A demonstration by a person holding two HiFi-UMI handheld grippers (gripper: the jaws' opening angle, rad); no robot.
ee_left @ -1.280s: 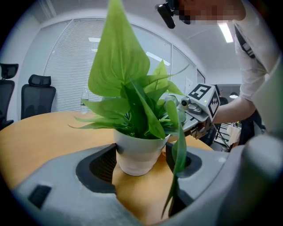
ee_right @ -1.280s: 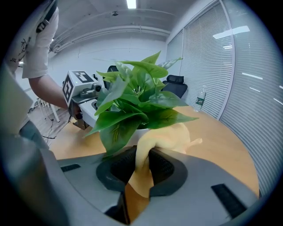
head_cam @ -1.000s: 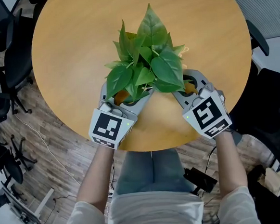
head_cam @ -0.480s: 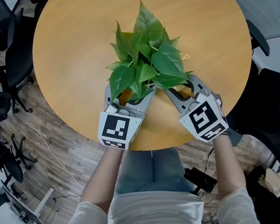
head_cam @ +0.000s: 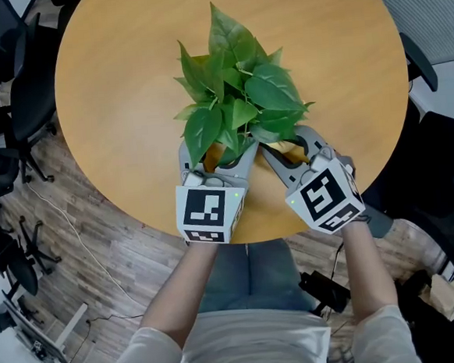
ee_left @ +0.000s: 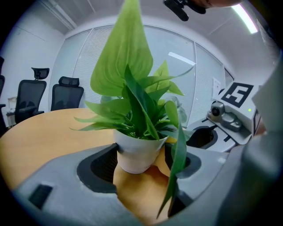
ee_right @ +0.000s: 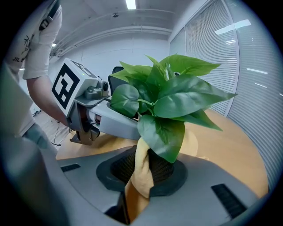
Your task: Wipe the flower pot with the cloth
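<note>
A leafy green plant (head_cam: 236, 98) stands in a small white flower pot (ee_left: 137, 154) near the front edge of a round wooden table (head_cam: 117, 76). My left gripper (head_cam: 219, 155) is shut on the pot, one pad on each side of it. My right gripper (head_cam: 287, 145) is shut on a yellow cloth (ee_right: 141, 176), which lies against the pot's right side under the leaves. The same cloth (ee_left: 162, 160) shows beside the pot in the left gripper view. In the head view and the right gripper view the leaves hide the pot.
The table's front edge (head_cam: 255, 237) runs just beneath both grippers, with the person's legs below it. Black office chairs (head_cam: 1, 93) stand on the wood floor at the left, and another chair (head_cam: 429, 59) at the right. A cable lies on the floor.
The left gripper has swung to the right along the table's edge and turned with the pot. The plant's leaves have shifted away and leftward. The right gripper has moved slightly left.
</note>
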